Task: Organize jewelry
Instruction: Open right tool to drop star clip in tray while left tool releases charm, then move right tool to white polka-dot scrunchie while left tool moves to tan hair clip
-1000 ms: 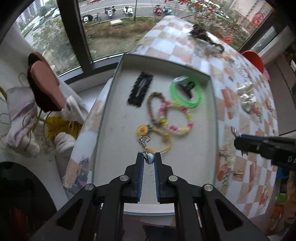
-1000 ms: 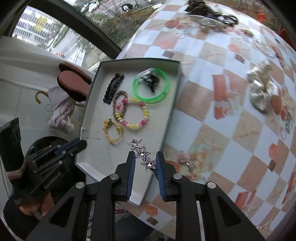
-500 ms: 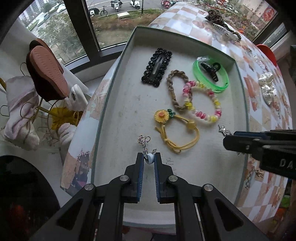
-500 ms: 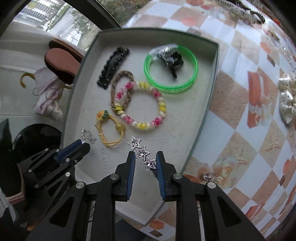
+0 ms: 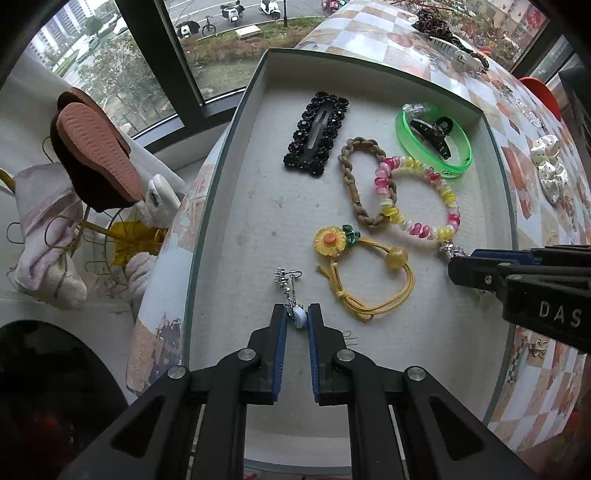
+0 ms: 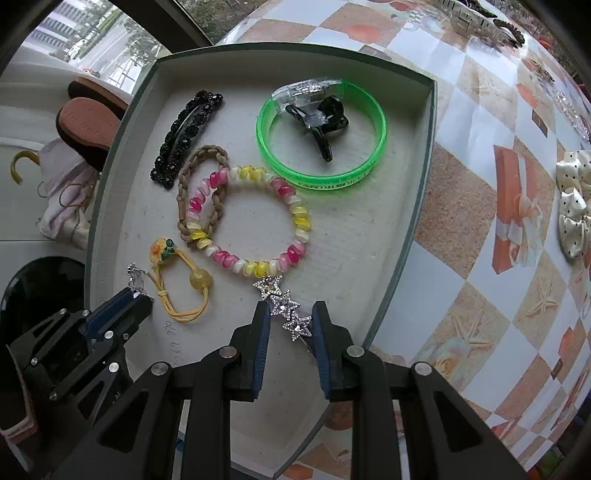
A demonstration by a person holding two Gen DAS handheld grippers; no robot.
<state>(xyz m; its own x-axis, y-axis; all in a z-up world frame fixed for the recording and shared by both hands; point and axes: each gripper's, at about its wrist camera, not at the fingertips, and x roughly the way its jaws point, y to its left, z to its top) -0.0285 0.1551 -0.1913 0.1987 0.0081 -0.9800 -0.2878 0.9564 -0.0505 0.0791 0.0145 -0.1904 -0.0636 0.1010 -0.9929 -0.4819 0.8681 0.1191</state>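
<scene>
A grey-lined tray (image 5: 236,192) (image 6: 406,229) holds a black hair clip (image 5: 317,134), a green bangle (image 5: 432,142) with a black claw clip (image 6: 321,118), a brown braided band (image 5: 360,184), a pink-yellow bead bracelet (image 6: 251,221) and a yellow flower hair tie (image 5: 364,271). My left gripper (image 5: 295,317) is shut on a silver dangle earring (image 5: 290,291) low over the tray's near left. My right gripper (image 6: 290,321) is shut on a silver star hair clip (image 6: 284,304) just above the tray, by the bead bracelet.
The checkered tablecloth (image 6: 480,147) carries a cream polka-dot scrunchie (image 6: 572,206) at right and more hair pieces (image 5: 443,33) at the far edge. A window and a yellow wire rack with slippers (image 5: 92,147) lie left of the table.
Both grippers have moved forward and down over the tray with their pieces. The earring and the star clip now hang close to the tray floor.
</scene>
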